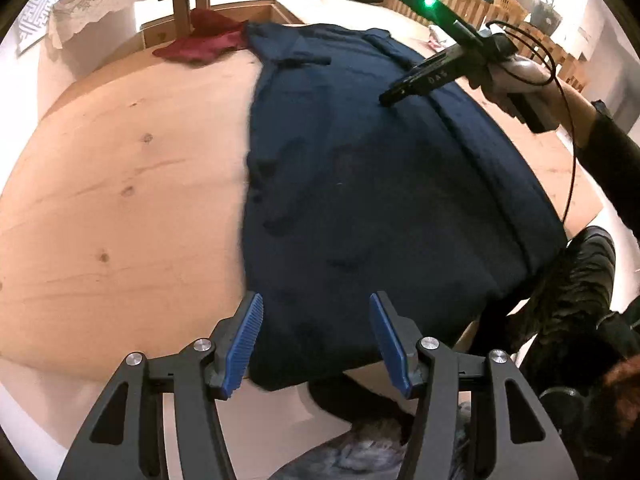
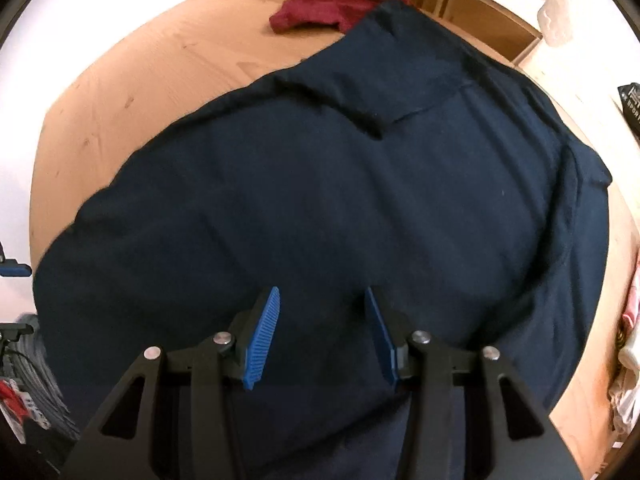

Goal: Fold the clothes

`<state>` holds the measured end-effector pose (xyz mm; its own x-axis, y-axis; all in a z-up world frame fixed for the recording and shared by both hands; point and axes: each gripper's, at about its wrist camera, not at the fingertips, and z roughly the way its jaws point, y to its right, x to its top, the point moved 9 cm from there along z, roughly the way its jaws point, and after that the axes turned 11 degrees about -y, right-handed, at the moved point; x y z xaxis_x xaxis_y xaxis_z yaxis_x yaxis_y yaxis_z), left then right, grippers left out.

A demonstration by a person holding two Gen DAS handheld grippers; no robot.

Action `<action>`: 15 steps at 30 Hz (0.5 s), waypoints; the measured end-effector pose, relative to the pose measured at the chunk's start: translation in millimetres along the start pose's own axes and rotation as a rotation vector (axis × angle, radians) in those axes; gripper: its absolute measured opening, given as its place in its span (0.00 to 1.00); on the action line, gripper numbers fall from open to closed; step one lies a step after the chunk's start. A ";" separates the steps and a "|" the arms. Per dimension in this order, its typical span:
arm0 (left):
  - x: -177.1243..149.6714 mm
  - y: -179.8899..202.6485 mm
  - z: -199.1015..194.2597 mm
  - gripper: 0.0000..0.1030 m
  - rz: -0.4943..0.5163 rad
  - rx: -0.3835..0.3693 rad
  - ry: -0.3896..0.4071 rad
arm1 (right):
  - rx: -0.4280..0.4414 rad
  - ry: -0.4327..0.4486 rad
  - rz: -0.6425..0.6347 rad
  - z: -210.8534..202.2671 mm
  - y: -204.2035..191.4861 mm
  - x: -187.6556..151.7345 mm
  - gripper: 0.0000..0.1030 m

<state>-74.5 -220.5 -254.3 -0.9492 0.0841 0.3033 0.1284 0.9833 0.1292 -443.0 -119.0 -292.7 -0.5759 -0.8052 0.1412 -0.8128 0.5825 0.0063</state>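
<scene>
Matt navy cloth shirt (image 2: 340,184) below the jaws, smooth pale knotty wood tabletop (image 1: 120,184), ribbed blue plastic pads (image 1: 244,344), red cloth (image 2: 320,10) beyond
</scene>
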 end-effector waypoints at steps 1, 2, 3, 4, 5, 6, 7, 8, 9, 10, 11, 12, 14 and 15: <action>4.4 3.2 5.6 0.52 0.009 0.006 -0.002 | 0.000 -0.007 -0.001 -0.2 -0.3 -1.0 0.43; 6.5 5.8 11.7 0.52 0.024 0.016 -0.008 | 0.001 -0.013 -0.002 -0.4 -0.5 -2.0 0.43; 6.6 7.4 16.3 0.52 0.034 0.021 -0.010 | 0.002 -0.020 -0.002 -0.6 -0.5 -2.8 0.43; 9.2 8.1 19.7 0.53 0.038 0.024 -0.004 | 0.011 -0.025 0.009 -1.8 1.2 -3.4 0.43; 10.9 8.3 21.9 0.54 0.040 0.026 -0.003 | 0.041 -0.019 0.044 -6.2 5.8 -4.8 0.43; 11.5 7.8 22.7 0.54 0.038 0.028 -0.006 | 0.084 0.008 0.077 -13.4 11.2 -6.0 0.43; 12.2 7.4 23.4 0.54 0.036 0.029 -0.010 | 0.118 0.044 0.113 -22.9 22.5 -8.8 0.43; 10.4 7.2 22.2 0.54 0.034 0.030 -0.011 | 0.085 0.071 0.155 -30.2 44.5 -14.4 0.43; 7.1 7.5 20.2 0.54 0.036 0.032 -0.012 | 0.052 0.099 0.196 -37.6 66.5 -20.1 0.43; 6.0 8.0 20.5 0.54 0.040 0.037 -0.014 | 0.019 0.120 0.236 -43.7 87.7 -26.1 0.43; 4.9 8.5 20.7 0.54 0.044 0.041 -0.015 | -0.012 0.120 0.274 -43.9 107.0 -32.7 0.43; 4.3 8.6 20.9 0.54 0.046 0.047 -0.018 | -0.017 0.116 0.331 -42.7 130.5 -39.2 0.36; 4.7 7.0 20.3 0.54 0.034 0.063 -0.021 | 0.031 0.112 0.432 -37.7 166.1 -47.8 0.14; 6.8 6.7 17.5 0.54 0.010 0.063 -0.012 | 0.036 0.109 0.442 -34.5 174.9 -46.7 0.12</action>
<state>-85.2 -210.5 -267.9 -0.9514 0.0951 0.2930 0.1195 0.9906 0.0664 -555.3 24.3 -264.0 -0.8573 -0.4624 0.2262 -0.4944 0.8620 -0.1119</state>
